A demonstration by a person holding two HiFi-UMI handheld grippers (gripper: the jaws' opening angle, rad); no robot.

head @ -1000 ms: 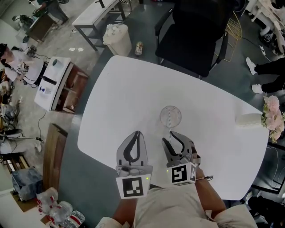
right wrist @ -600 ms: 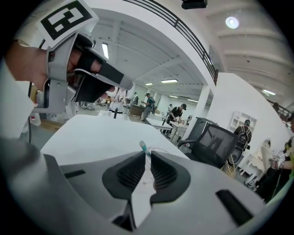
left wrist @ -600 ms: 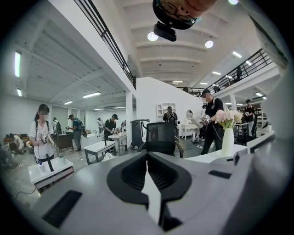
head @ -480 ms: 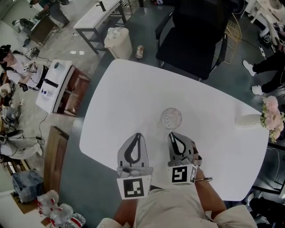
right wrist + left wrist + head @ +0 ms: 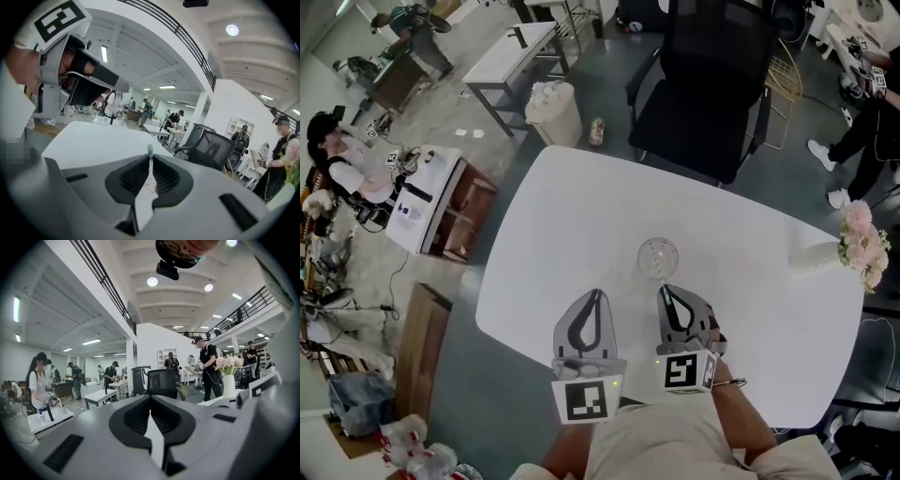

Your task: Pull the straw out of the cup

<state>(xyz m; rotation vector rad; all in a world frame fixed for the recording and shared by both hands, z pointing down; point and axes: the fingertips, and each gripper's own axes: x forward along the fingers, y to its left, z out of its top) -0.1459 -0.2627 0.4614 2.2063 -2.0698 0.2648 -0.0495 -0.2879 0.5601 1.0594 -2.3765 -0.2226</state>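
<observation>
R gripper [image 5: 667, 292] had the straw [image 5: 149, 151] pinched, jaws closing on it.
Straw tip poked past jaw tips, just near of glass cup [image 5: 657, 258] on white table [image 5: 572, 216]; L gripper [image 5: 595, 294] jaws together, empty.

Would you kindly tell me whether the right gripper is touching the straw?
Touching. The right gripper view shows the right gripper with its jaws closing on the straw, which is pinched between them with its tip poking out.

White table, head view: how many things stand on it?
2: a clear cup near the middle; a vase of flowers at the right edge. The table is partly hidden at its near edge.
</observation>
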